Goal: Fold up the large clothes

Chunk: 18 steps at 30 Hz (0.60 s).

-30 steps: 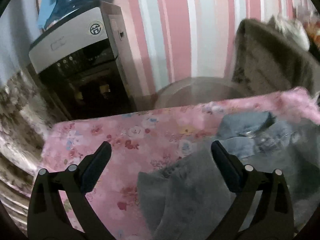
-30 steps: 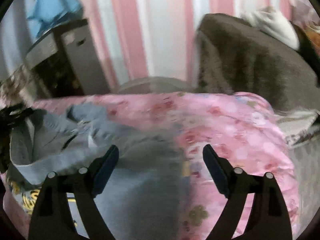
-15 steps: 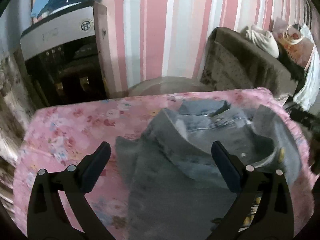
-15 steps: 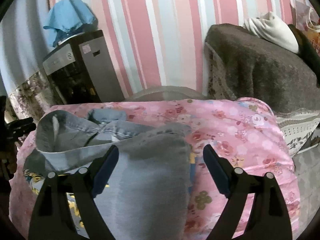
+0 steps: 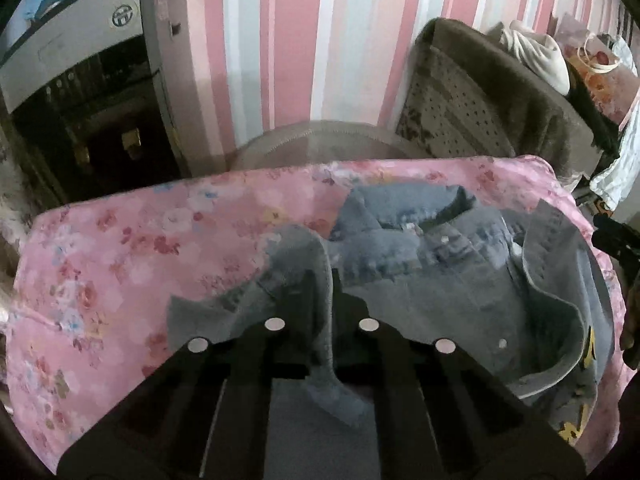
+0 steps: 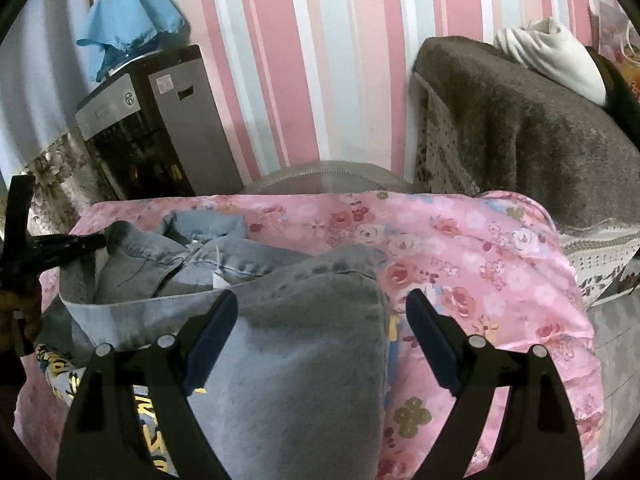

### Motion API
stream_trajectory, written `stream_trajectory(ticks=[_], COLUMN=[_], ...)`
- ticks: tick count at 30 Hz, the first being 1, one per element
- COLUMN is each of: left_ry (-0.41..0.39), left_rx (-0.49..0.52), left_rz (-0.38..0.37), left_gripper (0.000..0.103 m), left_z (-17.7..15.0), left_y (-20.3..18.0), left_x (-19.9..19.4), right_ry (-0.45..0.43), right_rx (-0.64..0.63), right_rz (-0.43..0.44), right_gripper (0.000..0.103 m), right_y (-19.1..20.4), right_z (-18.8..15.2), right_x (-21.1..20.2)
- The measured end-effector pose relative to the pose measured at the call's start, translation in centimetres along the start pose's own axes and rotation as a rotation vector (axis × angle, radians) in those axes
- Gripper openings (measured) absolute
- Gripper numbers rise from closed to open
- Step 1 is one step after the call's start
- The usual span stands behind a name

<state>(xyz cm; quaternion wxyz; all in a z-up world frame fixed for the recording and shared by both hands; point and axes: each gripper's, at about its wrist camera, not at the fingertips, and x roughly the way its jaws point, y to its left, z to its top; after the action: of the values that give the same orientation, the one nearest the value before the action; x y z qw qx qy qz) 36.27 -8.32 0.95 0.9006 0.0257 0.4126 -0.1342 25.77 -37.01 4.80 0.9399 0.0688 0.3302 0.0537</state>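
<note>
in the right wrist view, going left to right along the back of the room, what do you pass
blue cloth atop the water dispenser → pink striped wall → brown blanket-covered seat → white bundle lying on it

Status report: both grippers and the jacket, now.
Left gripper just closed, pinching denim jacket fold. Right gripper open above jacket. Nothing in the way.

Grey-blue denim jacket (yellow print at its edge) on a pink floral cover; pink-striped wall.
</note>
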Motion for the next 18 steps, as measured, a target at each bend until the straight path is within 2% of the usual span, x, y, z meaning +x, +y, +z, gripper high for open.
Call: stream_trajectory(ticks=[2, 4, 6, 7, 8, 10, 13, 14, 15, 16, 18], left_ry=[-0.041, -0.091, -0.115, -0.101, -0.072, -0.031, 0.066, 0.071, 0.064, 0.055, 0.012], left_rx=[-0.002, -0.045, -0.071, -0.077, -0.076, -0.062, -0.128, -0.141, -0.141, -0.133, -0.110], left_rz=[0.032, 0.060, 0.120, 0.142, 0.170, 0.259, 0.255, 0.256, 0.253, 0.254, 0.252], left_gripper=[0.004, 0.004, 0.004, 0.004, 0.000, 0.000, 0.003, 0.010, 0.023, 0.030, 0.066], left_z=[1.2, 3.2, 4.9, 5.4, 5.7, 5.7, 4.6, 4.1, 3.8, 3.5, 2.9], left_y=[0.8, 2.5, 4.2, 4.8, 5.4, 6.3, 8.4, 8.7, 8.8, 8.8, 8.2], left_x=[-0.8, -2.0, -2.2, -1.5, -0.3, 2.1, 5.0, 5.1, 4.9, 4.4, 2.6], right_ry=[-0.008, -0.025, -0.041, -0.038, -0.035, -0.019, 0.004, 0.016, 0.017, 0.021, 0.033], right_rx=[0.004, 0.008, 0.013, 0.013, 0.012, 0.001, -0.007, -0.009, -0.012, -0.021, -0.029], right_rz=[-0.003, -0.010, -0.018, -0.015, -0.015, -0.014, -0.019, -0.014, -0.012, -0.009, -0.006], right_gripper=[0.086, 0.086, 0.086, 0.086, 0.086, 0.086, 0.086, 0.086, 0.086, 0.086, 0.086], right_y=[-0.2, -0.4, -0.4, -0.3, -0.3, -0.1, 0.1, 0.1, 0.2, 0.3, 0.2], right_z=[0.2, 0.6, 0.9, 1.0, 1.1, 1.2, 1.1, 1.0, 0.9, 0.8, 0.4], right_x=[-0.1, -0.3, -0.4, -0.1, 0.1, 0.8, 1.5, 1.7, 1.7, 1.6, 1.6])
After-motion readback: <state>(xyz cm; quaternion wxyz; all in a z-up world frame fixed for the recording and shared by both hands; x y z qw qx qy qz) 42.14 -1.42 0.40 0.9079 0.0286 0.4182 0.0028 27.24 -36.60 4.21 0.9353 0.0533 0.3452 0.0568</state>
